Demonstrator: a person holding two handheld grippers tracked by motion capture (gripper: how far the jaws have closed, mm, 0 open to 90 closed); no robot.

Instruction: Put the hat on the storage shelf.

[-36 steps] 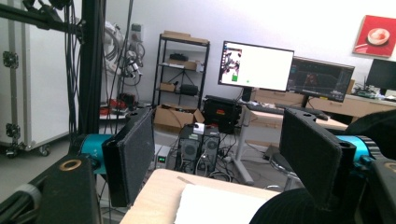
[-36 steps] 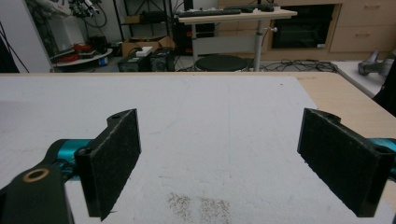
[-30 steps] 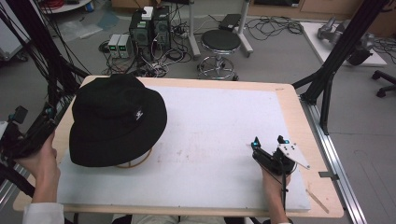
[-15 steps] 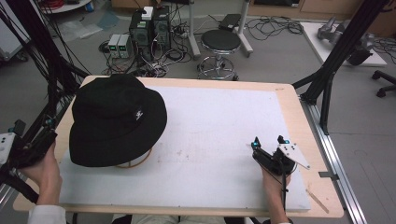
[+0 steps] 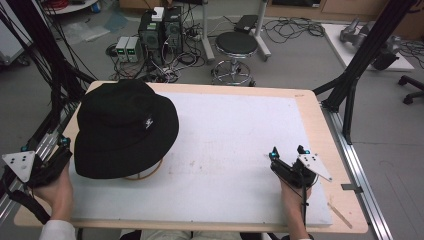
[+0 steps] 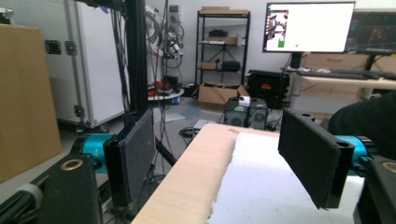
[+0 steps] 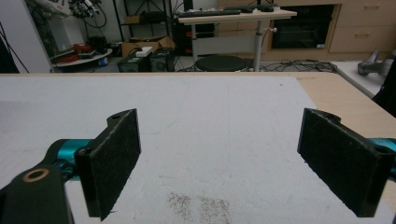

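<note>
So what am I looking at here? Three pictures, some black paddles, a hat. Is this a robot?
No robot arm: a person stands at the table holding one set of tongs in each hand. The top-down picture comes from a camera above. In it the left tongs sit at the table's left edge and the right tongs rest over the white mat. The other two pictures come from small cameras riding on the tongs, looking out between their black pads, so those paddles are the tongs themselves. Both sets are open and hold nothing. On the mat lies a black hat, with a thin ring peeking out under its brim.
</note>
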